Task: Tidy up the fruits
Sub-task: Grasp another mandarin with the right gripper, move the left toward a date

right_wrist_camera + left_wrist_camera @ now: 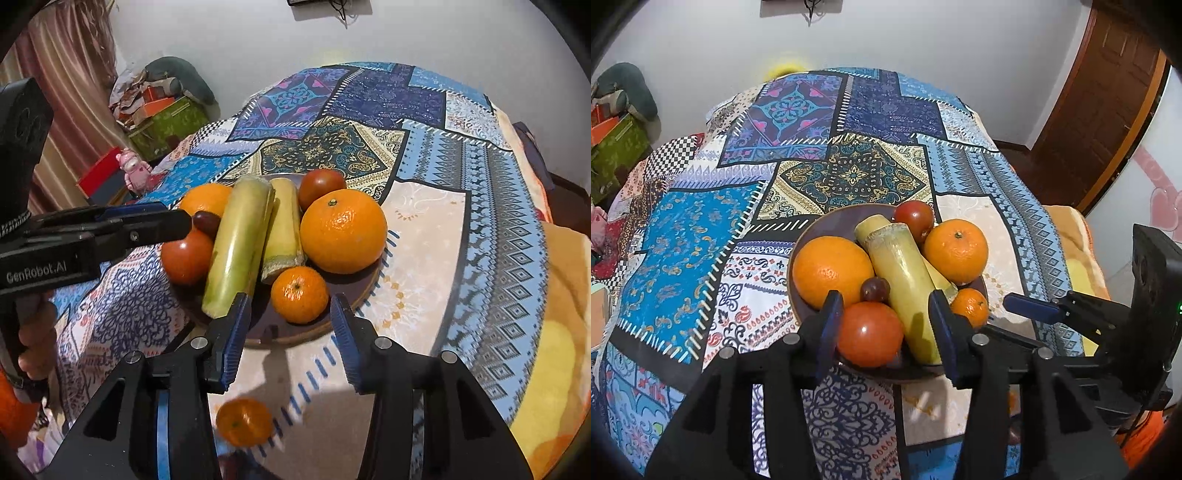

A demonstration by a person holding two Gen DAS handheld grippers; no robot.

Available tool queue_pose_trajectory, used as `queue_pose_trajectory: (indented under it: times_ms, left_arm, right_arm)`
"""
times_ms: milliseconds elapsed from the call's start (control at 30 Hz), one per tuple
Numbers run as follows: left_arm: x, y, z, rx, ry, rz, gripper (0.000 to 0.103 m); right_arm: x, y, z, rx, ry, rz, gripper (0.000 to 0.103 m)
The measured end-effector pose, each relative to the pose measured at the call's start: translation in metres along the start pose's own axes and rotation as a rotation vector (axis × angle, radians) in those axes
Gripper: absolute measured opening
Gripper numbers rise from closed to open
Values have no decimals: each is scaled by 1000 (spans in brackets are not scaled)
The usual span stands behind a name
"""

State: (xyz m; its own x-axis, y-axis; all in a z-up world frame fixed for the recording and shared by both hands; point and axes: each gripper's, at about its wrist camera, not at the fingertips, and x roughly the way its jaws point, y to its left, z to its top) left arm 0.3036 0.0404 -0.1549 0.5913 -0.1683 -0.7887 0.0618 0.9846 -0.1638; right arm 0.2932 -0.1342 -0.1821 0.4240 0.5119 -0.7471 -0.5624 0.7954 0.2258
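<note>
Right wrist view: left gripper (184,221), marked "GenRobot.AI", reaches over the plate (354,299) of fruit; both jaws open, empty; a loose mandarin (243,421) lies on the table (424,236)

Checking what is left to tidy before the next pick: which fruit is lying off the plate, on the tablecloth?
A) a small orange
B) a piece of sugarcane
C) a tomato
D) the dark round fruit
A: in the right wrist view a small orange lies on the tablecloth near the bottom of the picture, outside the plate, while the tomatoes, the sugarcane pieces and the dark round fruit all sit on the plate.
</note>
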Motion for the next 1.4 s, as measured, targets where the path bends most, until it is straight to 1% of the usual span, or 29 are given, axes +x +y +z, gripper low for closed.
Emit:
queue_pose_trajectory:
  times_ms: [167, 367, 667, 700, 767, 800, 1000, 1233, 1400]
  left_arm:
    - [-17, -2, -12, 22, -13, 20, 50]
    - [-27, -4, -34, 34, 3, 22, 51]
    - [-27, -8, -64, 35, 59, 13, 51]
    - [-26, -9, -67, 36, 67, 11, 51]
    - [-25, -12, -72, 37, 82, 2, 51]
    - [-25, -14, -75, 37, 90, -7, 51]
    - [-21, -36, -90, 32, 129, -58, 51]
    - [-13, -76, -102, 73, 161, -106, 51]
    - [-2, -102, -108, 102, 186, -114, 50]
  right_arm:
    - [-13, 5, -12, -15, 4, -2, 44]
    - [-19, 13, -33, -5, 28, 20, 45]
    - [4, 20, -45, -10, 100, 34, 45]
    - [5, 20, -46, -10, 108, 36, 43]
    - [8, 20, -48, -13, 118, 32, 34]
    - [8, 21, -49, -17, 120, 32, 33]
    - [-18, 14, -58, 9, 71, 18, 33]
    - [-62, -4, -69, 40, 8, -52, 33]
    - [-71, -17, -77, 89, -9, -56, 33]
